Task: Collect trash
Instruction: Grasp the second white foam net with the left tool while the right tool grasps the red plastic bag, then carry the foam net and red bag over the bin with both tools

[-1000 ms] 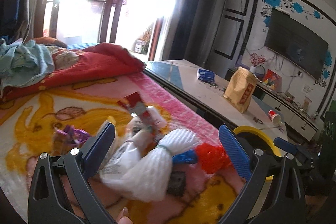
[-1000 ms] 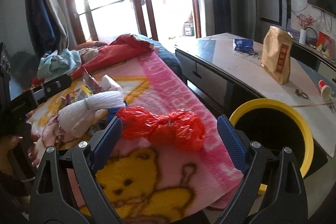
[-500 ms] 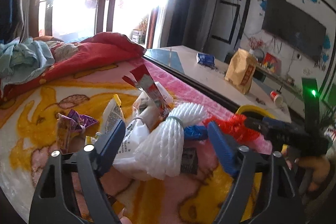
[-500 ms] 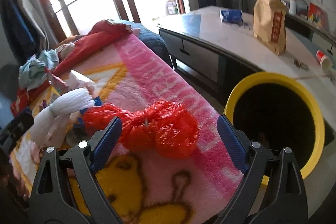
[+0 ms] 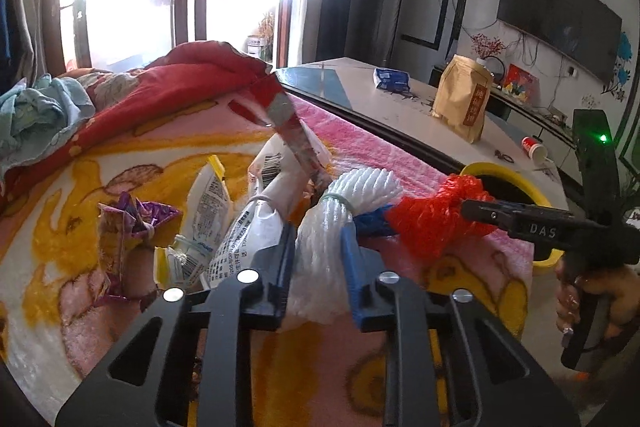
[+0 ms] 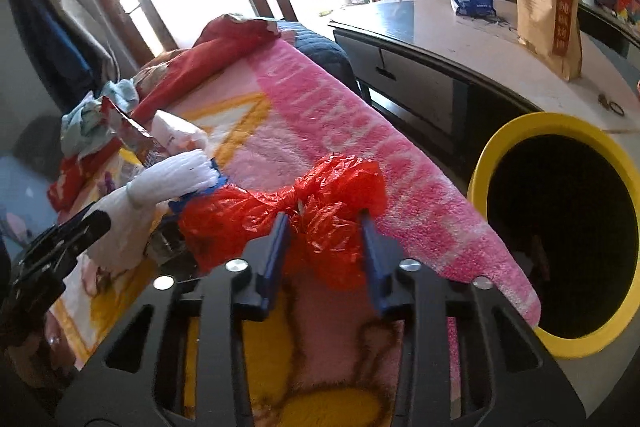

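Note:
A pile of trash lies on a pink and yellow blanket (image 5: 120, 163). My left gripper (image 5: 318, 247) is shut on a white foam net (image 5: 340, 211) tied with a green band. My right gripper (image 6: 324, 231) is shut on a crumpled red plastic bag (image 6: 320, 203), which also shows in the left wrist view (image 5: 432, 219). Beside the net lie white wrappers (image 5: 248, 227), a purple wrapper (image 5: 128, 227), a yellow-edged packet (image 5: 204, 203) and a red wrapper (image 5: 288, 123). A yellow-rimmed bin (image 6: 560, 227) stands open just right of the blanket's edge.
A low table (image 6: 460, 43) behind the bin holds a brown paper bag (image 6: 550, 15), a blue packet (image 6: 472, 3) and a small red cup (image 5: 534, 149). A red quilt (image 5: 168, 87) and blue clothes (image 5: 36, 111) lie at the blanket's far end.
Both grippers moved in and closed: the left one onto the white foam net, the right one onto the red plastic bag. Both were open one second ago.

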Motion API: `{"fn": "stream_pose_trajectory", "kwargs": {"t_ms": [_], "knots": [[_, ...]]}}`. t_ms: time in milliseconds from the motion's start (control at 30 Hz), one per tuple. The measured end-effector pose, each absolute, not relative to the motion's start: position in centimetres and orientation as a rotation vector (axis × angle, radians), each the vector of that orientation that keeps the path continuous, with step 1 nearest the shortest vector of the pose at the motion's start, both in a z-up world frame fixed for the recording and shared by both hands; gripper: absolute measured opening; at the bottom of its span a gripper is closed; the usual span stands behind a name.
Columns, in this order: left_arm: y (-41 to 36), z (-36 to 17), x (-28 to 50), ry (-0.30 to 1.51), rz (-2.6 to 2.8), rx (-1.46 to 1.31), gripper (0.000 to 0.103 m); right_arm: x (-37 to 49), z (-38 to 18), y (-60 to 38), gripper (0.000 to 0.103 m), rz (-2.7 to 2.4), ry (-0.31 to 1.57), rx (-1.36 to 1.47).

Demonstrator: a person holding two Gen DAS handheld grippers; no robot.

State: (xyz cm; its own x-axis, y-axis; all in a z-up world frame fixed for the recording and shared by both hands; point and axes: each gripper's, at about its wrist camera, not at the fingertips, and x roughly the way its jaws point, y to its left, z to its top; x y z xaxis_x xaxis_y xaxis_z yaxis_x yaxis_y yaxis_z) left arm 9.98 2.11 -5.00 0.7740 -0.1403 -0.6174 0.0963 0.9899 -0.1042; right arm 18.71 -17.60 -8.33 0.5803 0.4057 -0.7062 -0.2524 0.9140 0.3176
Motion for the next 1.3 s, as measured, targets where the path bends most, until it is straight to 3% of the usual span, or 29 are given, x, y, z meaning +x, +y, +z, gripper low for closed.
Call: {"fn": "stream_pose_trajectory", "kwargs": {"t_ms": [67, 133, 1300], "knots": [[2.2, -4.7, 9.7, 0.671, -0.148, -0.089, 0.016, 18.5, -8.1, -17.7, 0.015, 0.393, 0.869, 0.196], [2.3, -4.4, 9.4, 0.659, -0.168, -0.11, 0.013, 18.1, -7.7, -17.8, 0.014, 0.398, 0.863, 0.195], [-0.9, 0.9, 8.7, 0.521, -0.293, -0.143, 0.012, 16.1, -2.0, -23.9, 0.014, 0.29, 0.689, 0.272]]}}
